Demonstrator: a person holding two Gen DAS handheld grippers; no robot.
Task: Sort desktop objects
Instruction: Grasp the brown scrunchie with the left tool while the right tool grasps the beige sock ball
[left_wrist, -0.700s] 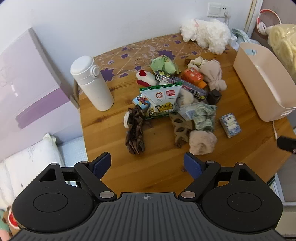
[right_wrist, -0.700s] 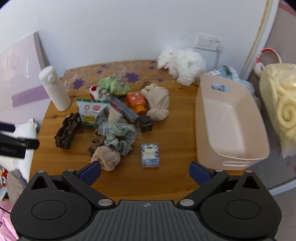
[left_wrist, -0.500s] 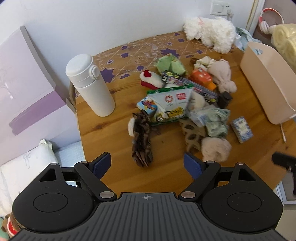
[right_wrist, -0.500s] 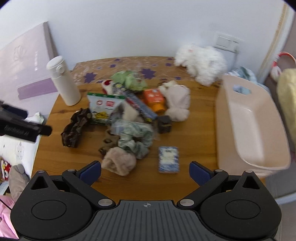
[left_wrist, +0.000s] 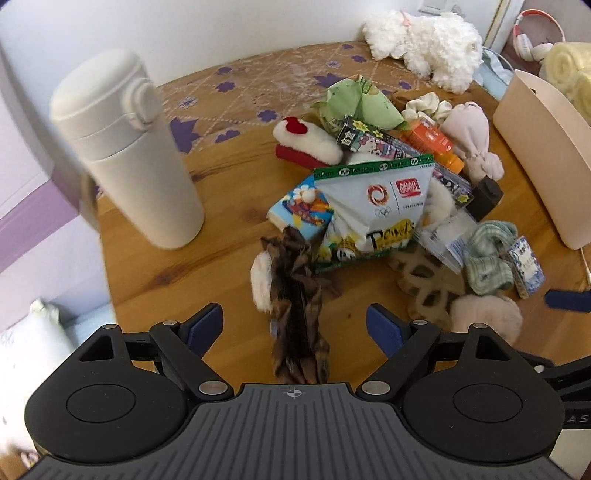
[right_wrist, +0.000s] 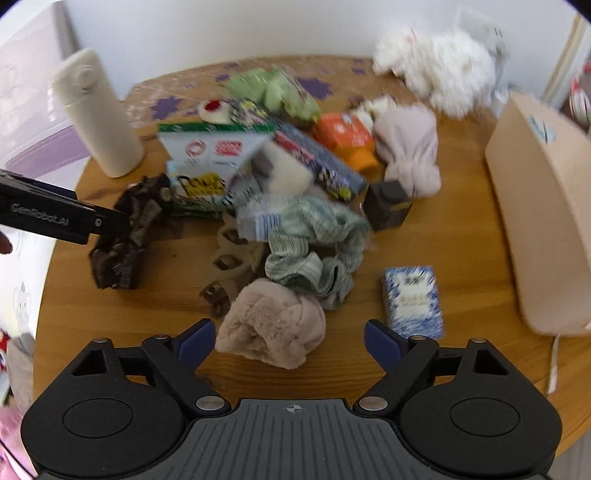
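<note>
Left gripper (left_wrist: 294, 325) spread wide over the brown scrunchie (left_wrist: 297, 314), nothing pinched; looks soft, light, squashy, so I'd pinch across its bunched middle.

You have a warm brown wooden table (left_wrist: 155, 266) with a purple-flowered mat (left_wrist: 258, 85). Left of the pile stands a cream bottle (left_wrist: 125, 155). In the pile: a brown ruffled scrunchie (left_wrist: 299, 317), a green-checked scrunchie (right_wrist: 314, 240), an orange box (right_wrist: 343, 133), a blue-and-white patterned packet (right_wrist: 412, 301). Right of it, a beige basket (right_wrist: 539, 221).
</note>
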